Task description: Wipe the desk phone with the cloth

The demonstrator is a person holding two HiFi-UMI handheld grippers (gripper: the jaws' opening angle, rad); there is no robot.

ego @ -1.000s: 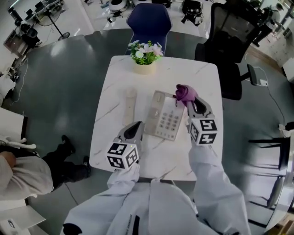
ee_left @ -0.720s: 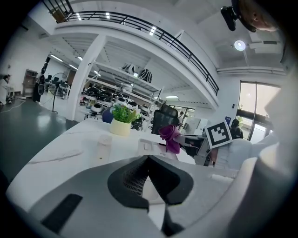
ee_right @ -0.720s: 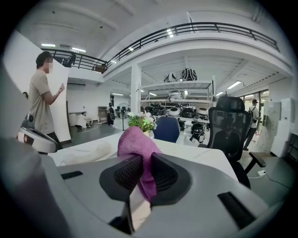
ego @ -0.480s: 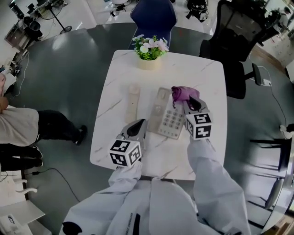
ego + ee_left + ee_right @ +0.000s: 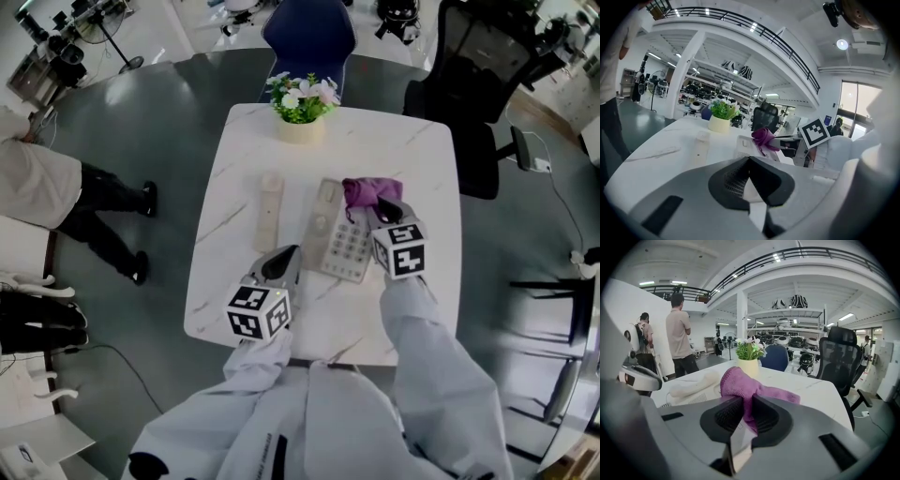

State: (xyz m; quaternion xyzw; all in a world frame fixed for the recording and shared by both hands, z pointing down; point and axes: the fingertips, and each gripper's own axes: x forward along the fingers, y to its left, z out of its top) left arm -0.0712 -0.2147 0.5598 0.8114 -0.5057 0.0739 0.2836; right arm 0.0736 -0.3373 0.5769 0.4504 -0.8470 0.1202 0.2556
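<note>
phone (image 5: 330,225) top corner under cloth (image 5: 370,192), bystander (image 5: 42,183) cropped

Purple cloth (image 5: 368,191) bunched atop off-white desk phone (image 5: 343,249).

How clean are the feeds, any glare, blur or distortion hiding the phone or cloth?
Head view: evenly lit, desk phone and cloth fairly sharp, edges bent by the wide lens. Left gripper view: strong fisheye, dark corners, window blown out. Right gripper view: fisheye, cloth crisp in the right gripper.
</note>
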